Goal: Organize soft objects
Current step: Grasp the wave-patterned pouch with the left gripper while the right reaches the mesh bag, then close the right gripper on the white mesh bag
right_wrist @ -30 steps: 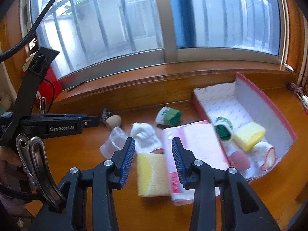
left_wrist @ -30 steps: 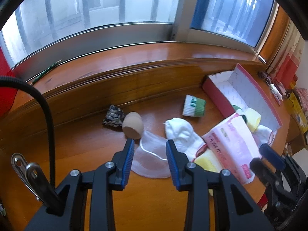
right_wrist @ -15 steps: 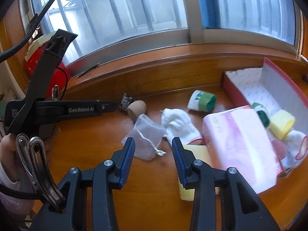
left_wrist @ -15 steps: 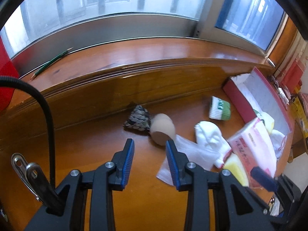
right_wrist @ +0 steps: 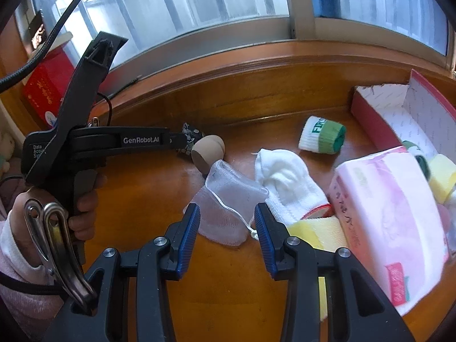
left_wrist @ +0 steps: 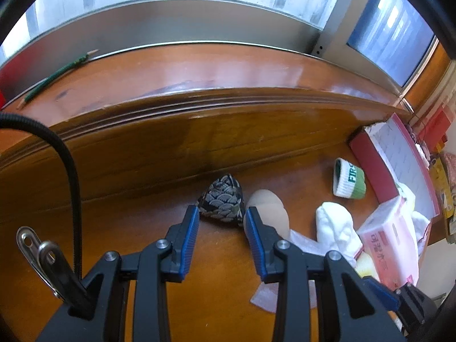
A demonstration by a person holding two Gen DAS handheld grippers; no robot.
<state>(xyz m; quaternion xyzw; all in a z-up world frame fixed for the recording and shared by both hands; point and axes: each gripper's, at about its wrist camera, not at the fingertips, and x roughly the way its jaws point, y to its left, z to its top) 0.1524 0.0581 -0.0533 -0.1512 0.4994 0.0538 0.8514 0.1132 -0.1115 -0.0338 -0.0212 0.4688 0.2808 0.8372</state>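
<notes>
Both grippers are brought lower and leftward, the left gripper [left_wrist: 219, 222] parted and empty at the patterned pouch [left_wrist: 223, 203], the right gripper [right_wrist: 226, 222] parted over the mesh bag [right_wrist: 228, 199]; each is best centred before closing.

Daylight floods through the window [right_wrist: 216, 2] — glare on the sill [left_wrist: 199, 68]; fisheye edges curve, slightly blurred.

A dark patterned pouch [left_wrist: 223, 201] is lying beside a beige sponge [left_wrist: 269, 208]; a mesh bag [right_wrist: 228, 202] is touching a white sock [right_wrist: 287, 182].
</notes>
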